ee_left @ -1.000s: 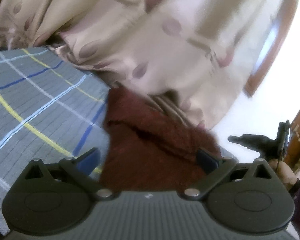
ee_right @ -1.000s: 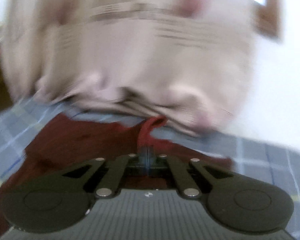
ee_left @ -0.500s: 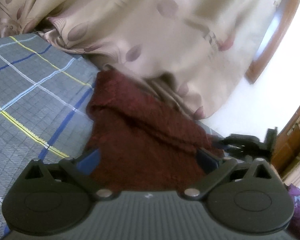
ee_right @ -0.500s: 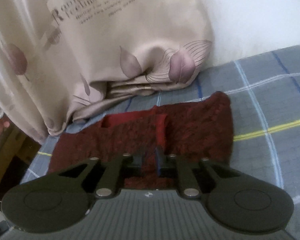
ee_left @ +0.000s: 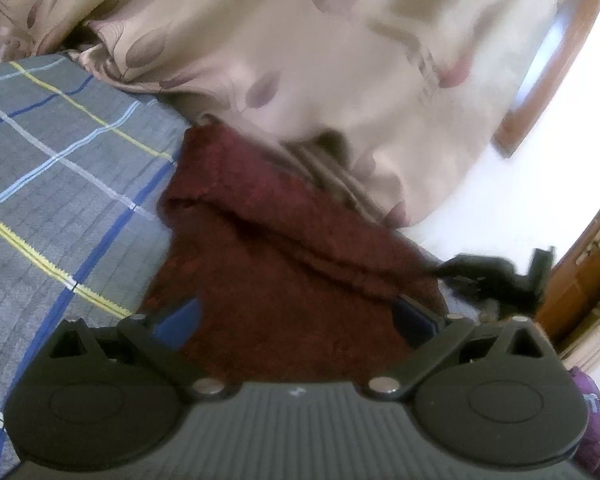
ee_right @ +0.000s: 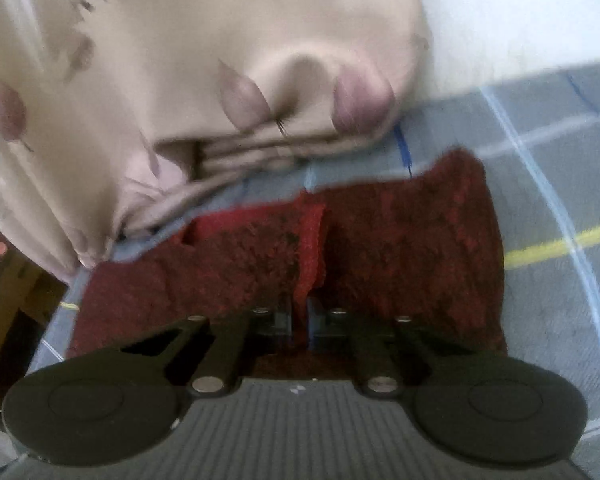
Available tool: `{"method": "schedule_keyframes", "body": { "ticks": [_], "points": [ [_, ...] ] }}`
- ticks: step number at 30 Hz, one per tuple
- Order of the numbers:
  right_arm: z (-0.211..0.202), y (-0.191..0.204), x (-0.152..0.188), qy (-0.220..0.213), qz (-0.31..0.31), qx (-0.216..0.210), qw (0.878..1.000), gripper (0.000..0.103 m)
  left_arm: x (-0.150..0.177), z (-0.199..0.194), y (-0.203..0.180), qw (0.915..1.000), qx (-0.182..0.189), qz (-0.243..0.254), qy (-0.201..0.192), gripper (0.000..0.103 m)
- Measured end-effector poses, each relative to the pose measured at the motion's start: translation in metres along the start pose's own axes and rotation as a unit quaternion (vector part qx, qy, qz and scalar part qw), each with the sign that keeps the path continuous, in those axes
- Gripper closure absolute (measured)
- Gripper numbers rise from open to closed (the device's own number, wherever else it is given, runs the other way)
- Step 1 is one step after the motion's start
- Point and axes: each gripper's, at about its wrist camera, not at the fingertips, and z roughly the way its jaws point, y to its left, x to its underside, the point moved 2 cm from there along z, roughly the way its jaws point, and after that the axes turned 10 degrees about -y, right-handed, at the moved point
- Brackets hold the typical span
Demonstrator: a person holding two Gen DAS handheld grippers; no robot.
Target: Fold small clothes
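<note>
A dark red knitted garment (ee_left: 284, 256) lies on the grey checked bedsheet (ee_left: 60, 184), partly folded over itself. My left gripper (ee_left: 296, 318) is open, its jaws spread wide just above the garment's near part. My right gripper (ee_right: 300, 320) is shut on a raised red edge strip of the garment (ee_right: 400, 256), pinched between its pads. In the left wrist view the right gripper (ee_left: 496, 276) shows as a dark blurred shape at the garment's right end.
A beige curtain with leaf prints (ee_left: 300, 60) hangs onto the bed right behind the garment, also in the right wrist view (ee_right: 180, 80). A white wall and wooden door (ee_left: 584, 276) stand to the right. The bed's edge drops off at left (ee_right: 40, 312).
The right gripper swung from the curtain down toward the garment, still pinching the red strip, and now sits lower and closer. The left gripper stayed open and moved a little over the garment.
</note>
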Motion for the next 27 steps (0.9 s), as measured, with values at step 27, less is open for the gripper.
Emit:
{"method": "schedule_keyframes", "body": {
  "ticks": [27],
  "points": [
    [-0.04,-0.075,0.003,-0.056,0.034,0.068,0.995,0.094,0.016,0.014,0.012,0.9993,-0.006,0.024,0.026,0.0]
  ]
}}
